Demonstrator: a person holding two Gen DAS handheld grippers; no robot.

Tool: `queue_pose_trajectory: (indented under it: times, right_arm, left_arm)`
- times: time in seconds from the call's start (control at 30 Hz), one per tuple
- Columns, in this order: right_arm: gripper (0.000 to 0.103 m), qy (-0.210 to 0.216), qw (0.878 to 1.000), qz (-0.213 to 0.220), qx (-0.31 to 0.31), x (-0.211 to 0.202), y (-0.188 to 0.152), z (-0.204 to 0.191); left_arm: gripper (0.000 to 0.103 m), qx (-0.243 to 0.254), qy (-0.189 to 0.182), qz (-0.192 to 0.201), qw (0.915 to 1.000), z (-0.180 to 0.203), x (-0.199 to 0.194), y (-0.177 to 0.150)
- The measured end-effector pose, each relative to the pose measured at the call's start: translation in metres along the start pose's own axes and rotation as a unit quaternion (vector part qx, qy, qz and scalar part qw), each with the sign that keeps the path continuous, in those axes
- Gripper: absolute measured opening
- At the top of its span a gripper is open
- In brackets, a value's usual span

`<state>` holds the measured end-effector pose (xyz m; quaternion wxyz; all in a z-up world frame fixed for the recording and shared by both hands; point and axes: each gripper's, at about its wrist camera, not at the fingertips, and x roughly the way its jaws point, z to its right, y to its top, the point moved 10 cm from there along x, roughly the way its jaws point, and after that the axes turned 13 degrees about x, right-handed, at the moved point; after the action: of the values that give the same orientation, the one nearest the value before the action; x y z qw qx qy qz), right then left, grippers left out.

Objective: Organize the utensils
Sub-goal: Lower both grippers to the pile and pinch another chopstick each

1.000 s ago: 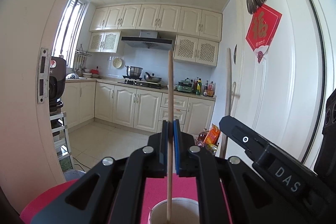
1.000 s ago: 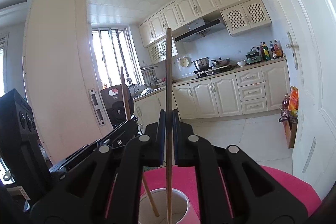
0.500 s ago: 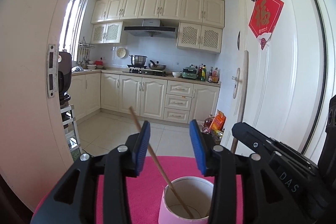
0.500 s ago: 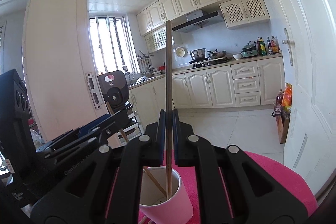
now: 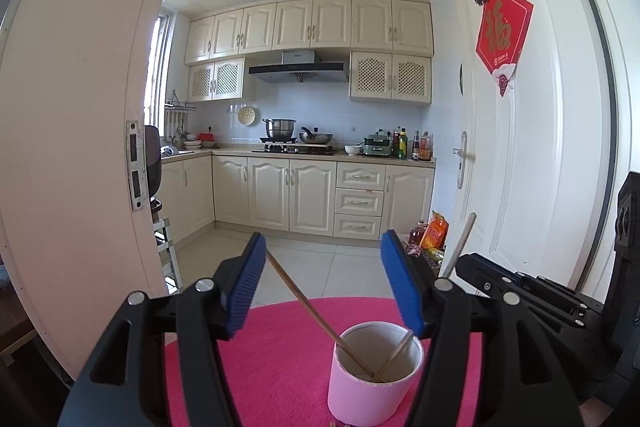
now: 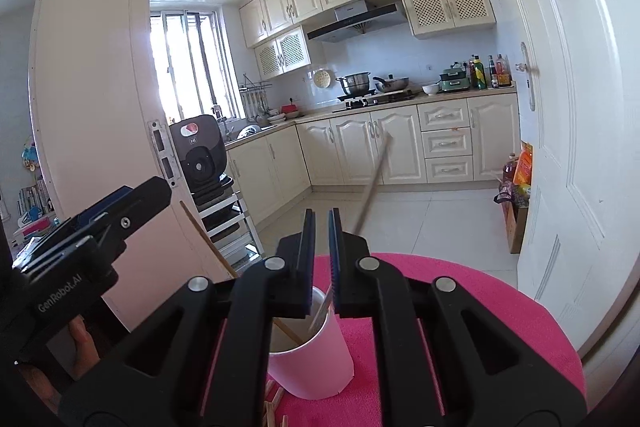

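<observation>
right now, a pink paper cup (image 5: 374, 375) is standing on a round table covered by a bright pink cloth (image 5: 280, 351), set back from the cloth's far edge. two wooden chopsticks are leaning inside the cup, their lower ends crossing at its bottom. the left chopstick (image 5: 308, 307) is slanting up and to the left out of the cup, its top end lying close to the left blue pad of the left gripper (image 5: 334, 287). the jaws of the left gripper have just been opening and are now standing spread wide, above and behind the cup, with nothing pressed between them; the left chopstick is passing through the gap but the pads are not squeezing it. the right chopstick (image 6: 372, 187) is tilting up and to the right out of the cup, free of both tools. the right gripper (image 6: 321, 259) is hovering just behind the cup's rim with its jaws nearly pressed together, only a thin slit showing, and nothing is caught in that slit. a few small wooden sticks (image 6: 274, 407) are lying on the cloth at the cup's base, near the table's near edge. a person's hand (image 6: 80, 347) is gripping the left tool's handle. behind the table, a cream-coloured kitchen is filling the background.
</observation>
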<state>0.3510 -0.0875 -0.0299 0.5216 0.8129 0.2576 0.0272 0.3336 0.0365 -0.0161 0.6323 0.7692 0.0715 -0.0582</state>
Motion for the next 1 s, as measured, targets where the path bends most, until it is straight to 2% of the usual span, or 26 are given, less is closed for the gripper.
queue_pose_trajectory:
  times: [0.07, 0.13, 0.17, 0.3, 0.4, 0.5, 0.57, 0.63, 0.7, 0.77, 0.87, 0.9, 0.93, 0.97, 1.0]
  right_arm:
    - [0.021, -0.004, 1.0, 0.005, -0.001, -0.009, 0.001, 0.0]
    - [0.046, -0.004, 1.0, 0.01, 0.0, -0.018, 0.003, -0.001]
    - [0.049, -0.005, 1.0, 0.014, -0.001, -0.023, 0.004, -0.002]
    - [0.049, -0.013, 1.0, 0.006, -0.01, -0.04, 0.005, -0.005]
    - [0.05, -0.024, 0.999, -0.021, -0.018, -0.048, -0.005, -0.002]
    - [0.05, -0.038, 0.997, -0.066, -0.031, -0.05, -0.025, 0.003]
    - [0.05, -0.049, 0.992, -0.113, -0.041, -0.048, -0.044, 0.006]
    - [0.05, -0.06, 0.982, -0.173, -0.054, -0.043, -0.07, 0.01]
    - [0.05, -0.079, 0.968, -0.228, -0.067, -0.039, -0.095, 0.016]
    - [0.05, -0.086, 0.953, -0.283, -0.068, -0.036, -0.121, 0.022]
    - [0.049, -0.092, 0.932, -0.344, -0.063, -0.036, -0.152, 0.03]
    - [0.046, -0.09, 0.929, -0.355, -0.061, -0.036, -0.158, 0.031]
    - [0.035, -0.089, 0.924, -0.367, -0.06, -0.036, -0.165, 0.031]
    - [0.032, -0.086, 0.919, -0.38, -0.057, -0.037, -0.171, 0.03]
    - [0.032, -0.08, 0.914, -0.394, -0.053, -0.038, -0.178, 0.028]
  left_arm:
    - [0.062, 0.0, 0.0, -0.004, 1.0, -0.001, -0.007, 0.001]
    - [0.063, 0.0, -0.003, -0.01, 0.9999, -0.001, -0.015, 0.001]
    - [0.064, -0.001, -0.005, -0.016, 0.9999, -0.002, -0.019, 0.001]
    - [0.065, -0.017, -0.029, -0.059, 0.9977, -0.005, -0.027, -0.011]
    - [0.065, -0.028, -0.056, -0.128, 0.9897, -0.005, -0.027, -0.037]
    - [0.065, -0.042, -0.079, -0.207, 0.9743, -0.005, -0.026, -0.074]
    - [0.065, -0.043, -0.088, -0.264, 0.9594, -0.004, -0.026, -0.102]
    - [0.065, -0.037, -0.099, -0.324, 0.9401, -0.001, -0.027, -0.131]
    - [0.065, -0.036, -0.103, -0.363, 0.9255, 0.0, -0.031, -0.156]
    - [0.065, -0.032, -0.103, -0.392, 0.9135, 0.0, -0.036, -0.176]
    - [0.064, -0.033, -0.113, -0.424, 0.8979, 0.004, -0.042, -0.199]
    - [0.056, -0.03, -0.116, -0.434, 0.8927, 0.006, -0.044, -0.206]
    - [0.05, -0.029, -0.121, -0.443, 0.8877, 0.009, -0.045, -0.212]
    - [0.041, -0.029, -0.125, -0.455, 0.8813, 0.012, -0.047, -0.218]
    - [0.039, -0.029, -0.127, -0.463, 0.8767, 0.015, -0.047, -0.223]
